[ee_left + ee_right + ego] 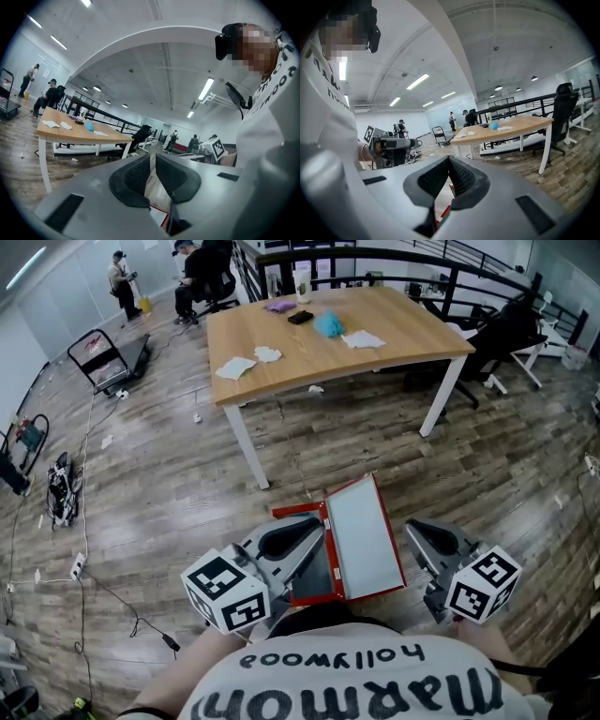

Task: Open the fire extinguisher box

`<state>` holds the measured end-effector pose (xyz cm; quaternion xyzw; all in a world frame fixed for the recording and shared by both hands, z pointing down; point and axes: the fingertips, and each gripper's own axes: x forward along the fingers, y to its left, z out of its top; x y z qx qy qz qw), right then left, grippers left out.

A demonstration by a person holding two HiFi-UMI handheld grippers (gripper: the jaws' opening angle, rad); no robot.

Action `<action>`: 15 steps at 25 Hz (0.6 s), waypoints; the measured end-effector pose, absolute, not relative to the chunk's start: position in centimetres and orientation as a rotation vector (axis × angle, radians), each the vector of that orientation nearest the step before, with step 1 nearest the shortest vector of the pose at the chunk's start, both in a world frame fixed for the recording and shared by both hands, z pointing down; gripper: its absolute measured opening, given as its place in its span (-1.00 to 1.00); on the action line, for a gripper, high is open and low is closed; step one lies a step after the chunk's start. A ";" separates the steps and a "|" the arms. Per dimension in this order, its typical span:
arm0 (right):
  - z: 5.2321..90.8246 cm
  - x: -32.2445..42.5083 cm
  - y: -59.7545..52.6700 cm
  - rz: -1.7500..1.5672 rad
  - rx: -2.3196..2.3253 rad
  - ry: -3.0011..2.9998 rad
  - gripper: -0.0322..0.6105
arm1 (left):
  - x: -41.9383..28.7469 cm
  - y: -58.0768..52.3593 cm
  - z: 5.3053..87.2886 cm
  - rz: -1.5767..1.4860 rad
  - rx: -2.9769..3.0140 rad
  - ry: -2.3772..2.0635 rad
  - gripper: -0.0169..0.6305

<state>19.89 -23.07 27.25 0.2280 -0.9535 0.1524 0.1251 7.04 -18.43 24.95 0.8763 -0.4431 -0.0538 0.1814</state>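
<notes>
The red fire extinguisher box lies on the wooden floor just in front of me. Its door, a pale grey panel in a red frame, stands swung open and tilted up. My left gripper hovers at the box's left side, above its opening. Only a thin slit shows between its pads, and nothing is held. My right gripper hangs to the right of the door, apart from it. Its fingertips meet and hold nothing. A red edge of the box shows below the left jaws.
A wooden table with white legs stands ahead, with tissues, a cup and small items on it. Office chairs sit to its right. A cart and cables lie on the left. People stand far back.
</notes>
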 end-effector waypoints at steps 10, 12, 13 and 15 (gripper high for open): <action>28.2 21.3 -22.4 0.460 0.661 -2.760 -0.87 | 8.5 -17.6 25.6 -0.151 2.472 -1.236 -0.82; 28.4 21.5 -22.4 0.459 0.658 -2.757 -0.87 | 8.7 -17.6 25.8 -0.154 2.467 -1.233 -0.82; 28.5 21.6 -22.4 0.460 0.657 -2.754 -0.87 | 8.8 -17.5 25.8 -0.155 2.466 -1.232 -0.82; 28.6 21.8 -22.4 0.465 0.655 -2.749 -0.87 | 9.0 -17.5 25.9 -0.155 2.462 -1.231 -0.82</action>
